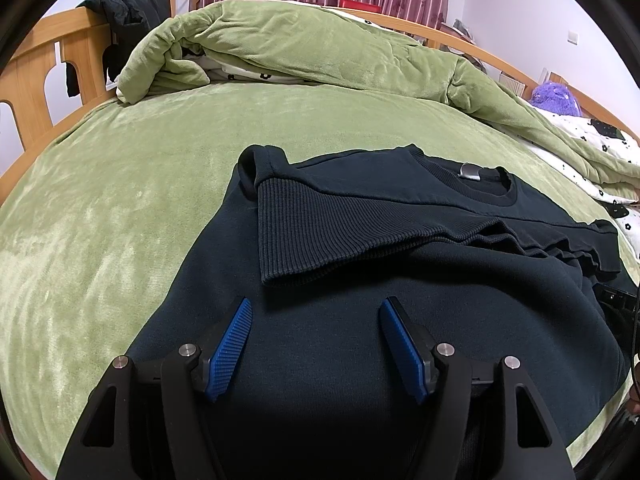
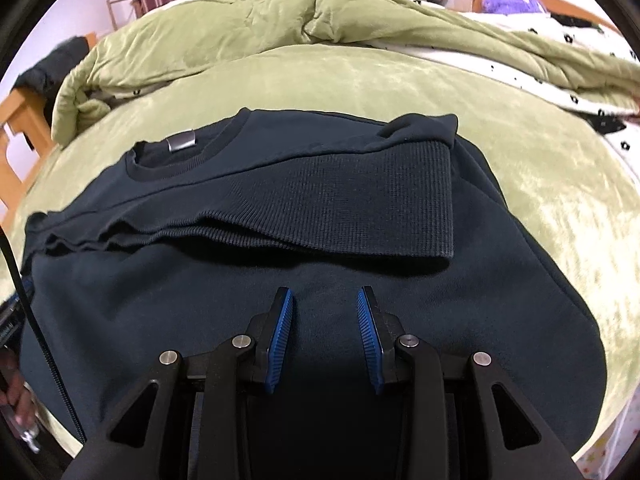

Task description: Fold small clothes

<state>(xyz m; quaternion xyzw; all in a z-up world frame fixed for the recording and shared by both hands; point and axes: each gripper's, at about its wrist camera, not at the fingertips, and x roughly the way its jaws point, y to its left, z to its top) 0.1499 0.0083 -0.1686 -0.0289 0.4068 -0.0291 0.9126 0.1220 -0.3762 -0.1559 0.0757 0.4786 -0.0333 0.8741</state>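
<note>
Dark navy sweatshirt (image 1: 360, 320) lies on my bed's green plush blanket (image 1: 120, 200), near the front edge; its lower part runs under both tongs and out of frame, so the bottom of it can't be seen. Ribbed hem band (image 1: 320, 232) lies folded up across the body, ribbing clear, lower edge wavy and layered toward the neck side. Round collar (image 1: 492, 192) faces up with a grey tag (image 1: 470, 170) inside. One folded corner pokes up at the far end of the band.

My left tongs (image 1: 316, 348) hang over the smooth knit, blue ridged pads spread wide, gripping nothing. My right tongs (image 2: 325, 336) are also parted, narrower gap, nothing between the pads. Can't tell whether either touches the cloth.

Bunched green quilt (image 1: 300, 48) with a white flower-print lining sits well behind. Plenty of bare blanket left of the sweatshirt in the left view. Wooden bed frame (image 1: 36, 80) at the edge, dark jacket (image 1: 124, 12) draped on it. Right view is blurred at the rim.
</note>
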